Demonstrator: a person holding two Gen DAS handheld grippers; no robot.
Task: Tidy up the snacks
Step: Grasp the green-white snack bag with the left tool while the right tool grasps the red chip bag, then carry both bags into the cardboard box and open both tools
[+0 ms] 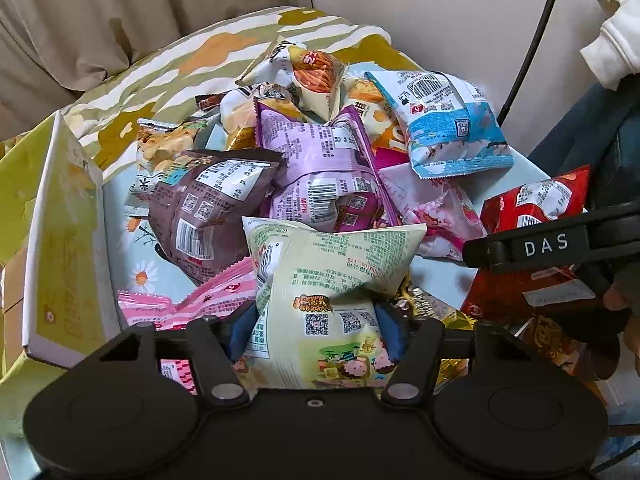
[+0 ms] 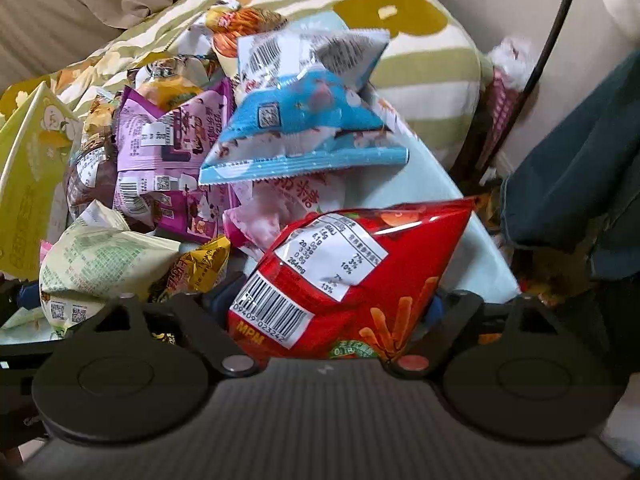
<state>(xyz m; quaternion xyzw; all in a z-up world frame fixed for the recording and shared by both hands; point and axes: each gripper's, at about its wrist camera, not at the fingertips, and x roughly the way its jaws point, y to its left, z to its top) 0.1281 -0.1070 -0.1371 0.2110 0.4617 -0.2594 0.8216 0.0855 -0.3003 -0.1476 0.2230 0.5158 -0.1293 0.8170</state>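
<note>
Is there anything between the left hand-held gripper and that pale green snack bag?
Nothing visible. The pale green snack bag already sits between the blue pads of the left hand-held gripper, on top of the pile.

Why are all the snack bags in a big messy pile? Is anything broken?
Nothing looks torn or spilled. The bags are just heaped crookedly: the blue bag lies tilted on top of the purple bag, and most show their backs. Each tool is around a bag: green bag, red bag.
</note>
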